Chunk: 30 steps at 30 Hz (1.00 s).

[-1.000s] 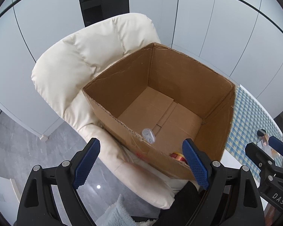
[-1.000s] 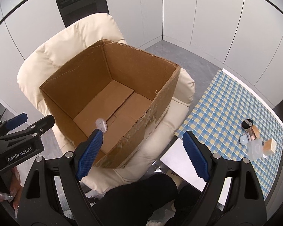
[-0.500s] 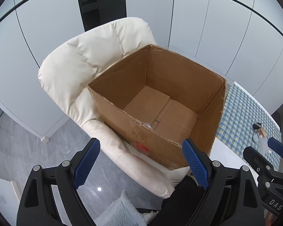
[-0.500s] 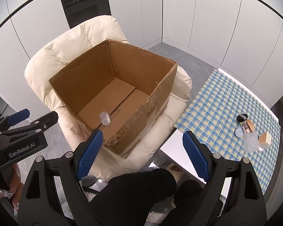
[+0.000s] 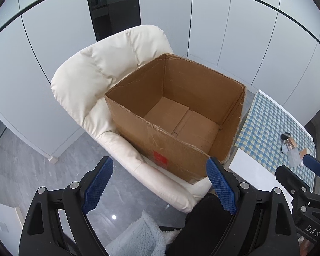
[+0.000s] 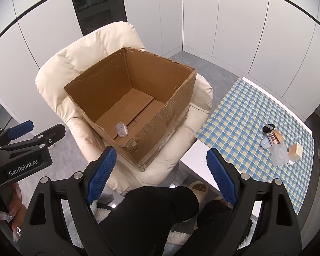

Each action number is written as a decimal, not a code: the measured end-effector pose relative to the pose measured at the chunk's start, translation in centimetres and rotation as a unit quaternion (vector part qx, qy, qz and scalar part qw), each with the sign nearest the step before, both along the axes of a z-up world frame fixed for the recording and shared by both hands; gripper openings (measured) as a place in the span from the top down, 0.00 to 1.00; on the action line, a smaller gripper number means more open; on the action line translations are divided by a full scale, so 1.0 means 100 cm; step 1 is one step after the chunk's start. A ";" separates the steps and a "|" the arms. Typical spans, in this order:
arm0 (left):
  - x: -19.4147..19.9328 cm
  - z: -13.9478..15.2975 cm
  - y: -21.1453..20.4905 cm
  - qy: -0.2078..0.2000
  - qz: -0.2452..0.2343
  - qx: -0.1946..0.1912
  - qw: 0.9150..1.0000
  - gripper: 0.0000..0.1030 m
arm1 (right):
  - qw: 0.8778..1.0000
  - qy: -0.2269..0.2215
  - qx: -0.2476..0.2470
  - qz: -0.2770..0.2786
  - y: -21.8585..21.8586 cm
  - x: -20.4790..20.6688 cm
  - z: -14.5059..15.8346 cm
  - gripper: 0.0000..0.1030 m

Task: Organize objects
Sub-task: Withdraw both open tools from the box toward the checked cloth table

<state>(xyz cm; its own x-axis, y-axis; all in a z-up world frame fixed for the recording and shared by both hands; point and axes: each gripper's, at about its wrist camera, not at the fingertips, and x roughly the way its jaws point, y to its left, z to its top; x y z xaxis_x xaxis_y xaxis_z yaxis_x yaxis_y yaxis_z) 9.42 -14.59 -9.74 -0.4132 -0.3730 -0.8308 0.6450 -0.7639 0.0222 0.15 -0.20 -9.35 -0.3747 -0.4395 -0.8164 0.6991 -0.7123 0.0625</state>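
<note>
Cardboard box sits on a cream armchair, one small clear case inside; cosmetics lie on the checked bench. Both grippers' fingers gape empty.

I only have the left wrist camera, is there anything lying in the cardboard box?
Observer: Yes. The right wrist view shows a small clear plastic case on the floor of the box, by its near wall; that wall hides it from you.
Operator: What's left on the checked cloth?
Observer: A small cluster near its far corner: a black-capped bottle, a clear plastic tub and a tan block.
Operator: Is the right gripper carrying anything?
Observer: No. The right gripper has its jaws open and nothing between them.
</note>
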 end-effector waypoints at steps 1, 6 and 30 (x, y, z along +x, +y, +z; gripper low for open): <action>0.002 0.000 0.002 -0.001 -0.001 0.001 1.000 0.13 | 1.000 0.000 0.000 0.000 0.002 0.002 0.001 0.14; 0.011 0.000 0.009 -0.001 -0.004 0.006 1.000 0.13 | 1.000 0.003 0.000 0.002 0.012 0.011 0.003 0.14; 0.019 0.002 0.045 0.001 -0.035 0.013 0.999 0.13 | 1.000 -0.015 -0.001 -0.012 0.061 0.038 0.003 0.14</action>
